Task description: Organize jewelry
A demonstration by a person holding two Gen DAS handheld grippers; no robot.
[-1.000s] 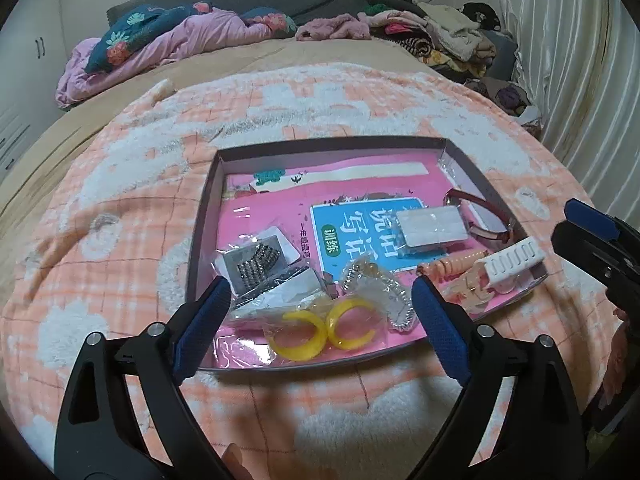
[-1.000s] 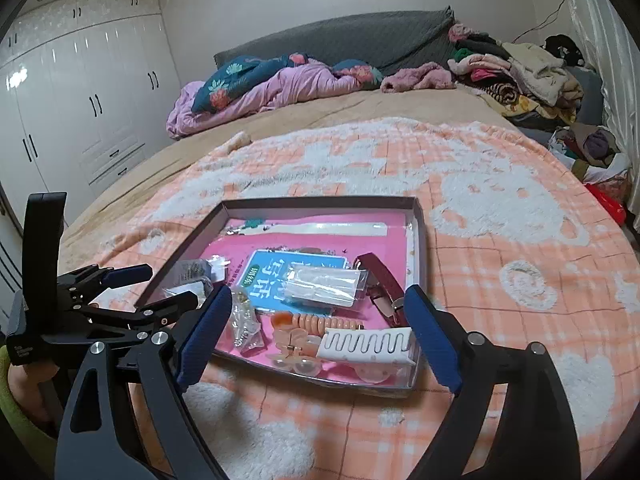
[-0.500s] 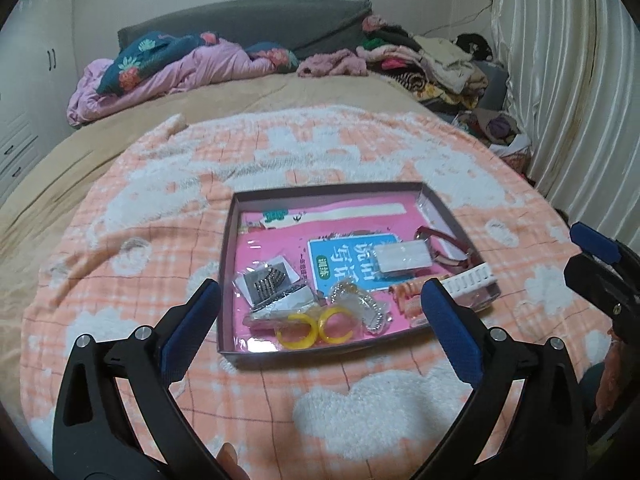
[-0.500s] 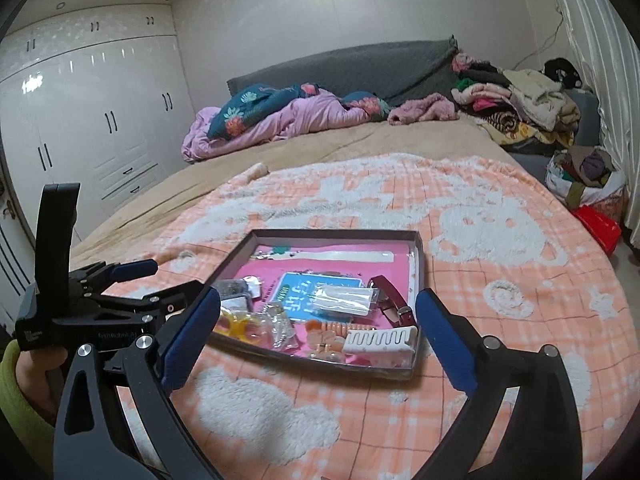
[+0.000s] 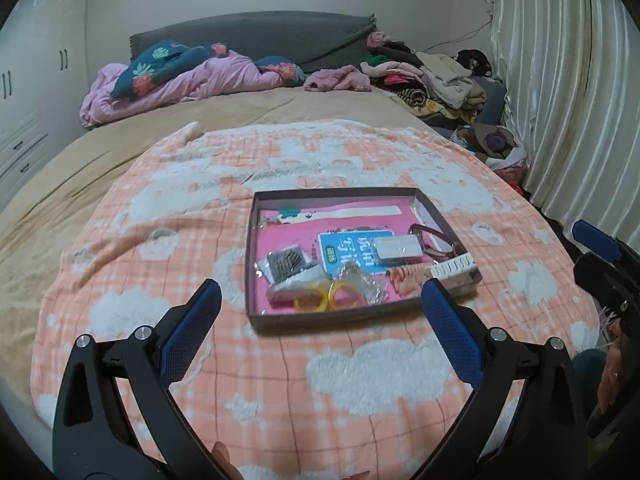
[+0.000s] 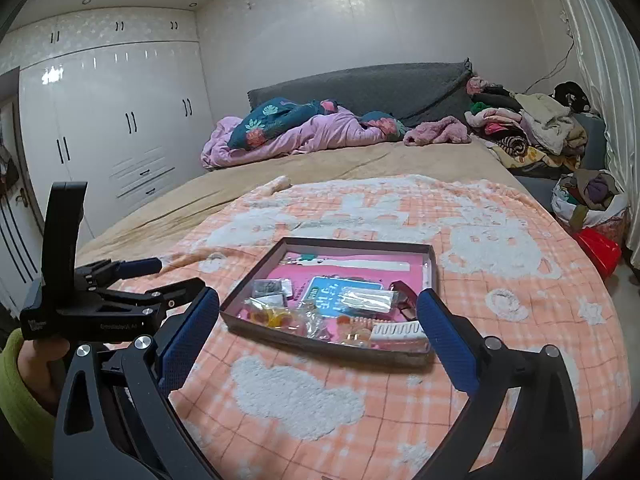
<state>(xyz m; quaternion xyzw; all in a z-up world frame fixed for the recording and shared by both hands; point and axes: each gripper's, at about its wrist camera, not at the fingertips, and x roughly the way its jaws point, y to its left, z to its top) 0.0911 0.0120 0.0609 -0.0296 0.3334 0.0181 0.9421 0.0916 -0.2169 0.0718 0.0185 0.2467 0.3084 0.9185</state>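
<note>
Jewelry [image 5: 320, 300] was seen gathered in the box [image 5: 332, 194] on the bed [image 5: 280, 360]; sorting was judged largely done; left gripper [image 5: 320, 312] and right gripper [image 6: 318, 314] stood wide open, jaws just widened, nothing held, short of the box.

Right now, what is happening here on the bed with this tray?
A person holds a gripper in each hand above a peach blanket on the bed. The left gripper and right gripper are both open and hold nothing; their jaws have just been opening wider. The shallow tray lies ahead of them, with yellow rings, a white comb and small bagged jewelry inside. Nothing is being touched.
</note>
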